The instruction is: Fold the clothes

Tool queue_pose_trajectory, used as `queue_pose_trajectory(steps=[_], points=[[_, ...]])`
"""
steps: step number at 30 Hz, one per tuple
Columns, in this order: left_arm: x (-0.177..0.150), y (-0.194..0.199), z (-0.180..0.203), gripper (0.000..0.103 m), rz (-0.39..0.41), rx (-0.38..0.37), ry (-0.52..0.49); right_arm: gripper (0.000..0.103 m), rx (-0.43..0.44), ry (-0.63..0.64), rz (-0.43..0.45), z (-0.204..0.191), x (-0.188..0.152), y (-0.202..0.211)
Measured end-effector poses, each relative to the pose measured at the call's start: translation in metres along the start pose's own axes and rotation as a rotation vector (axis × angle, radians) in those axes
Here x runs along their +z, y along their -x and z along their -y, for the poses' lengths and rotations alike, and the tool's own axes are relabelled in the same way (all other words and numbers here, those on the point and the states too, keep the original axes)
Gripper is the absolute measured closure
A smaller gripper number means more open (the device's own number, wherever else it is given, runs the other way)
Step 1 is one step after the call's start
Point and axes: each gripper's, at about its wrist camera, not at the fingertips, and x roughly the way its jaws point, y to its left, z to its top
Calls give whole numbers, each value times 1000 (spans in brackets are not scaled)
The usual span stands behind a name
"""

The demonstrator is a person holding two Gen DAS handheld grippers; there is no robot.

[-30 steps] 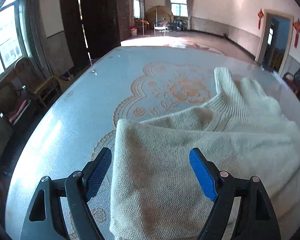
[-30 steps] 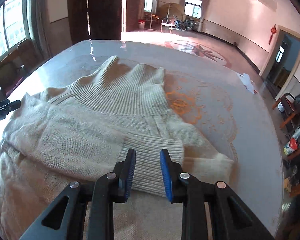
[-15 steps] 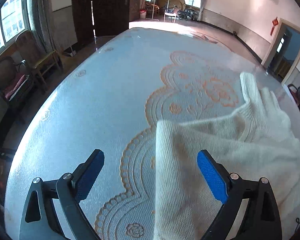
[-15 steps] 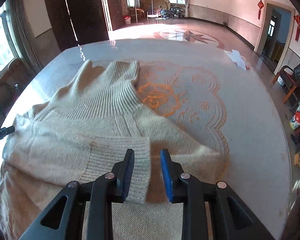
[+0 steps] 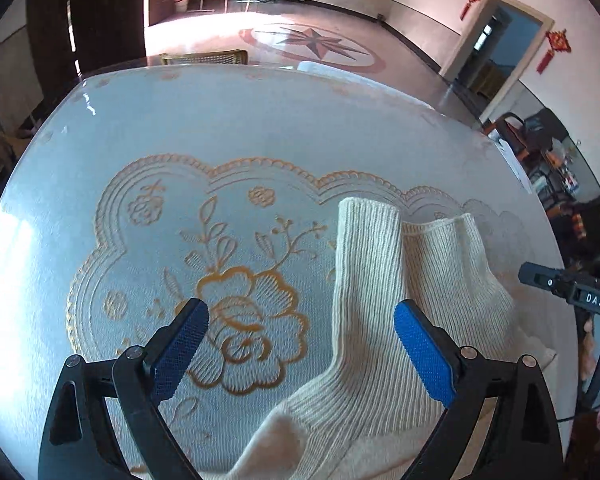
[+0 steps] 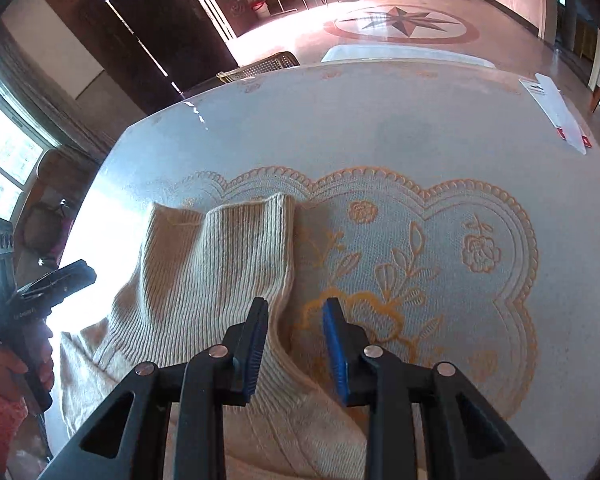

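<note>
Both grippers shifted from sweater body to its ribbed neck | left wrist: left gripper (image 5: 296, 344) jaws just widened, gaping, holding nothing, sweater (image 5: 374, 320) toward right jaw | right wrist: right gripper (image 6: 294, 344) narrowly parted, gripping nothing, sweater edge at left jaw, tablecloth (image 6: 440, 272) beneath.

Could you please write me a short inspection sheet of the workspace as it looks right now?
Surface: table under a pale cloth with an orange flower pattern.
Job's things: cream knitted sweater, ribbed collar lying flat on the cloth.
Clutter: white card near the table's far edge.
Grippers: left gripper open wide, holding nothing; right gripper narrowly open, holding nothing, above the collar's edge.
Cables: thin dark cable beside the right handle.
Surroundings: tiled floor with star inlay, doorway, wooden chairs.
</note>
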Motion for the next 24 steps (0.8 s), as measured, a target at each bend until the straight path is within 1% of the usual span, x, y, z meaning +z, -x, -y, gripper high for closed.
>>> queue_pose_trajectory(steps=[2, 4, 5, 7, 8, 10, 13, 14, 15, 16, 17, 19, 20, 22, 23, 24], points=[[10, -17, 7, 7, -25, 32, -46, 75, 13, -18, -4, 6, 13, -14], [18, -30, 6, 7, -39, 33, -47, 75, 54, -32, -7, 11, 23, -26], [22, -35, 5, 7, -44, 19, -42, 75, 88, -40, -10, 13, 27, -31], [26, -40, -1, 7, -54, -70, -8, 75, 162, -62, -22, 15, 34, -41], [28, -42, -3, 7, -57, -103, 4, 75, 191, -69, -28, 16, 37, -45], [31, -45, -4, 7, -55, -114, 6, 74, 203, -62, -40, 15, 41, -54], [39, -49, -3, 7, -64, -118, -6, 73, 207, -35, -38, 8, 43, -52], [42, -50, -2, 7, -66, -119, -11, 74, 199, -22, -38, 5, 44, -53], [44, -51, -1, 7, -65, -121, -16, 78, 175, -8, -34, 3, 44, -54], [45, -53, -1, 7, -60, -116, -23, 93, 143, 8, -29, 2, 44, -54], [46, -58, -1, 7, -51, -100, -34, 97, 111, 23, -24, 0, 43, -54], [40, -59, 5, 7, -37, -48, -75, 98, 97, 2, 5, 7, 42, -50], [29, -57, 10, 7, -33, -24, -108, 98, 92, -19, 23, 13, 41, -48], [24, -60, 19, 7, -35, 34, -187, 99, 110, -71, 43, 25, 38, -44], [22, -61, 22, 6, -34, 52, -211, 99, 122, -90, 49, 30, 36, -43], [22, -61, 23, 5, -29, 50, -205, 99, 132, -102, 54, 33, 34, -41]])
